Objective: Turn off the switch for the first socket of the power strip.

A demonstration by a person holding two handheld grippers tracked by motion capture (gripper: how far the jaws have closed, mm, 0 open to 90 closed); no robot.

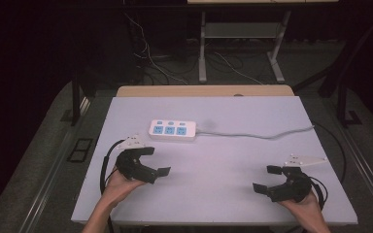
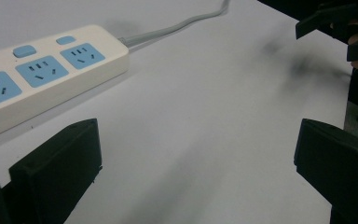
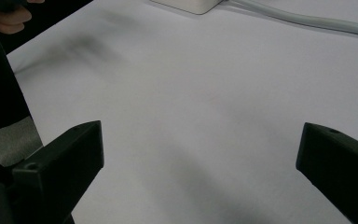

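A white power strip (image 1: pixel 172 130) with blue sockets lies on the pale table (image 1: pixel 223 160), left of centre toward the back. Its grey cable (image 1: pixel 262 134) runs right to the table's edge. The strip (image 2: pixel 42 74) appears at the upper left of the left gripper view, its cable (image 2: pixel 177 25) trailing off the top. My left gripper (image 1: pixel 156 161) hovers just in front of the strip, open and empty. My right gripper (image 1: pixel 267 178) sits near the front right, open, nothing between its jaws. In the right gripper view a corner of the strip (image 3: pixel 191 4) and its cable (image 3: pixel 307 18) lie far ahead.
Behind the table stands a wooden edge (image 1: pixel 204 91), and farther back metal desk legs (image 1: pixel 202 48) with loose cables on the floor. A floor socket plate (image 1: pixel 80 149) lies left of the table. Bare tabletop spreads between the two grippers.
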